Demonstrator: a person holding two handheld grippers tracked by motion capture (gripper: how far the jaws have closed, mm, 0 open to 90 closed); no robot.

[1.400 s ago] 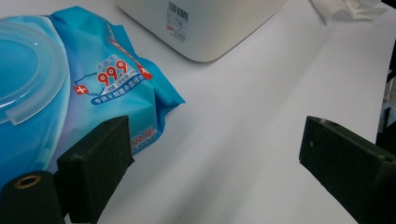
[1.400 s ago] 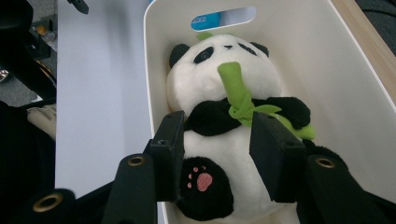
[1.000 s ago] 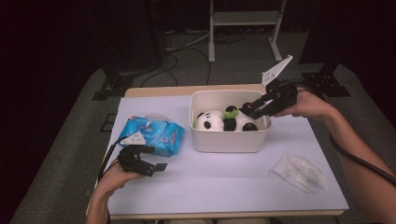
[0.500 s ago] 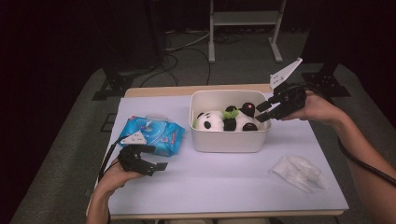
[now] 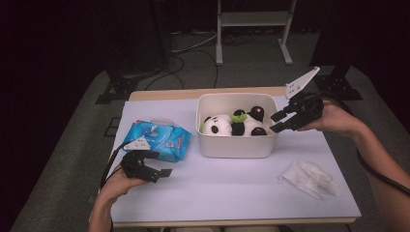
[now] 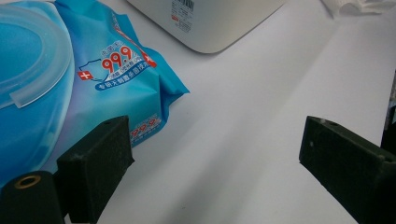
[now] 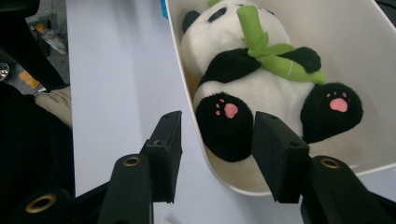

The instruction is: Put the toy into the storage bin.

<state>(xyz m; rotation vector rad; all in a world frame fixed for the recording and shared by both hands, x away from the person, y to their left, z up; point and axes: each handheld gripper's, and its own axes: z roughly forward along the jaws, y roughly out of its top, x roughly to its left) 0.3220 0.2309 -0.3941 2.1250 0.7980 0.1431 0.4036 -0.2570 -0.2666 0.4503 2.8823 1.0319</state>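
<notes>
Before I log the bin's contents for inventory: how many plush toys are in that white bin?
1: a single panda plush lies on its back in the white bin, bamboo sprig on its chest. Anything beneath it would be hidden.

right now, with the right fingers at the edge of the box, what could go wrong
The right gripper stands open astride the white box wall, one finger inside beside the panda's foot, one outside. Closing here might pinch the wall instead of the panda and drag or tip the box. A grip on just the foot could let the toy dangle and slip. The left gripper is not holding the box steady.
</notes>
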